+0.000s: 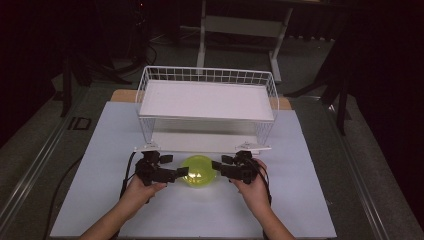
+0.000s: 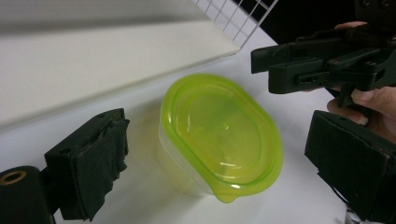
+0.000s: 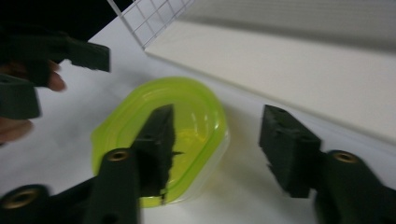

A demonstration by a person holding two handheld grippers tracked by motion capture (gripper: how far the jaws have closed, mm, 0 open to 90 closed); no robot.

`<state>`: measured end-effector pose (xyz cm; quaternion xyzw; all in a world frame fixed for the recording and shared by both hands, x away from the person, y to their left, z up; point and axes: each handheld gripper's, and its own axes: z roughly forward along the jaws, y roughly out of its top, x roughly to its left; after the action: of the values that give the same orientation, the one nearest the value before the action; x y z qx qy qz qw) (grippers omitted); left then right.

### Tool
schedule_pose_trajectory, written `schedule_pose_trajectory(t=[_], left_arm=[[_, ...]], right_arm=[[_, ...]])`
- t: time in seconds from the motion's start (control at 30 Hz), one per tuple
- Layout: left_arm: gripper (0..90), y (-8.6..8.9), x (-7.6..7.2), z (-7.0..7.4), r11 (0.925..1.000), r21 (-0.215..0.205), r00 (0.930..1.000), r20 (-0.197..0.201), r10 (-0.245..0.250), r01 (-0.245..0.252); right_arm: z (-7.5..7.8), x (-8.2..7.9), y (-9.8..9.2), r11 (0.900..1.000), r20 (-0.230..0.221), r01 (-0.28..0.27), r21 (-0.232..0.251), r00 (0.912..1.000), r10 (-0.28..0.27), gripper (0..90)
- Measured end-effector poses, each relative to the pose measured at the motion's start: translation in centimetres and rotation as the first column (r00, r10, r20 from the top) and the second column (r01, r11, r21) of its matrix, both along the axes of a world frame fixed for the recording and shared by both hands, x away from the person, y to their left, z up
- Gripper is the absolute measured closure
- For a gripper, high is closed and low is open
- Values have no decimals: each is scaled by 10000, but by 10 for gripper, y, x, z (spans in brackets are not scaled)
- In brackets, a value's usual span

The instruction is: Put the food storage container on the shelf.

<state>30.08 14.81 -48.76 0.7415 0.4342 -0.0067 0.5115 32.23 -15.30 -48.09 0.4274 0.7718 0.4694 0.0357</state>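
Green-lidded container on table | left gripper level, jaws wide | right gripper level, jaws apart, unpressed

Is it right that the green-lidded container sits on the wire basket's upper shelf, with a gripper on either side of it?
Not quite. The green-lidded container sits on the table in front of the wire basket, as the high view shows. The left gripper and right gripper do flank it.
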Motion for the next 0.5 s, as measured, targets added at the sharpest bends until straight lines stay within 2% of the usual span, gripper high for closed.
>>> schedule_pose_trajectory(t=[0.1, 0.23, 0.27, 0.3, 0.33, 0.37, 0.43, 0.5], left_arm=[[127, -1, 0, -7, 9997, 28, 9989, -423, 225, -224], [200, -1, 1, -16, 9992, -92, 9942, -1003, 380, -391], [214, -2, 1, -18, 9991, -118, 9932, -1095, 403, -419], [214, -2, 1, -20, 9989, -124, 9922, -1166, 444, -461], [269, -3, 1, -21, 9990, -157, 9911, -1267, 395, -418], [269, -4, 1, -23, 9990, -209, 9903, -1338, 362, -394], [330, -4, 1, -26, 9991, -286, 9885, -1490, 269, -315], [401, -5, 1, -27, 9993, -228, 9875, -1556, 251, -290]], right_arm=[[-5, 3, 2, 10000, -521, 10, 72, 9986, -6, 513], [-11, 5, 2, 9998, -977, 165, 91, 9951, -156, 556], [-14, 6, 0, 9993, -1328, 282, 256, 9908, -245, 583], [-14, 6, 0, 9993, -1328, 282, 256, 9908, -245, 583], [-16, 6, -2, 9986, -1547, 364, 374, 9875, -302, 598], [-16, 6, -2, 9986, -1547, 364, 374, 9875, -302, 598], [-18, 6, -3, 9969, -1884, 467, 631, 9815, -340, 632], [-18, 6, -3, 9973, -1963, 466, 575, 9799, -344, 650]])
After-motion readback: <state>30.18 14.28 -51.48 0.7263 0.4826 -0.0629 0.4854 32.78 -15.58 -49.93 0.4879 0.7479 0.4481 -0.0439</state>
